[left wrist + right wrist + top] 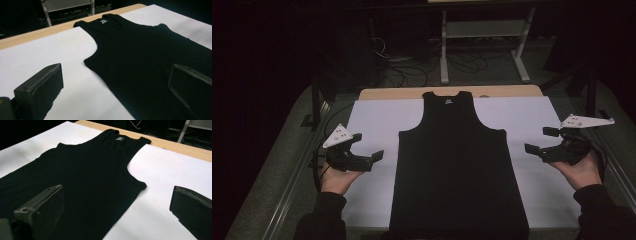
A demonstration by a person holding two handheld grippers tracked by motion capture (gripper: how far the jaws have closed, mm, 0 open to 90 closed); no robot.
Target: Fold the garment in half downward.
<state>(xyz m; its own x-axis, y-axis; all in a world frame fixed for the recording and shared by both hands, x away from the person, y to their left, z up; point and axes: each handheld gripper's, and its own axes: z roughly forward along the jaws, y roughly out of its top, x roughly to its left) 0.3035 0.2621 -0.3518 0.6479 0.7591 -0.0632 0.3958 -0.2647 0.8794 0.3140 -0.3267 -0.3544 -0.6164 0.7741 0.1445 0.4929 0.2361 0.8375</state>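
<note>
Left gripper at 9 o'clock of the table, held palm-up in the left hand, jaws spread wide with nothing between them, tips aimed toward 3 o'clock. Grey plate tilted on top of it. From the left gripper view, same gripper with one black jaw low at 8 o'clock over white sheet, the other at 4 o'clock over black cloth, both clear of the surface as far as can be told. Right gripper at 3 o'clock, cradled in the right hand, jaws likewise parted and empty, tips aimed toward 9 o'clock, its grey plate lying nearly level. From the right gripper view, that gripper with one jaw at 8 o'clock over the cloth, the other at 4 o'clock over white sheet. Between the two grippers, apart from both, tank top spread flat at the centre, neck toward 12 o'clock, hem at 6 o'clock by the near edge, small pale label inside the neckline. Sheet under it, reaching out at 9 and 3 o'clock. Bare wooden table edge at 12 o'clock beyond the sheet. Farther off at 12 o'clock, white frame legs and loose cables on a dark floor.
</note>
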